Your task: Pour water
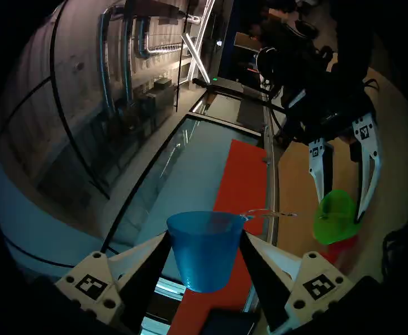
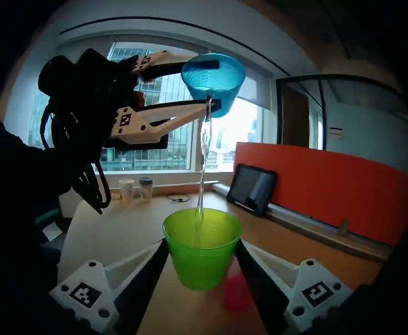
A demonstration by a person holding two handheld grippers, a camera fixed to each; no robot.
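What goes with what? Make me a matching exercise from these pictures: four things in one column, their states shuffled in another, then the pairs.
Things
1. blue cup
2. green cup
3. tablet
4. red cup

States
A. propped up beside the orange partition
B. tipped, pouring water
C. partly hidden behind another cup
D. upright, catching the water

Pairs: 1-B, 2-D, 3-A, 4-C

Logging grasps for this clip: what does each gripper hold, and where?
Left gripper grips the blue cup by its sides; right gripper grips the green cup by its sides.
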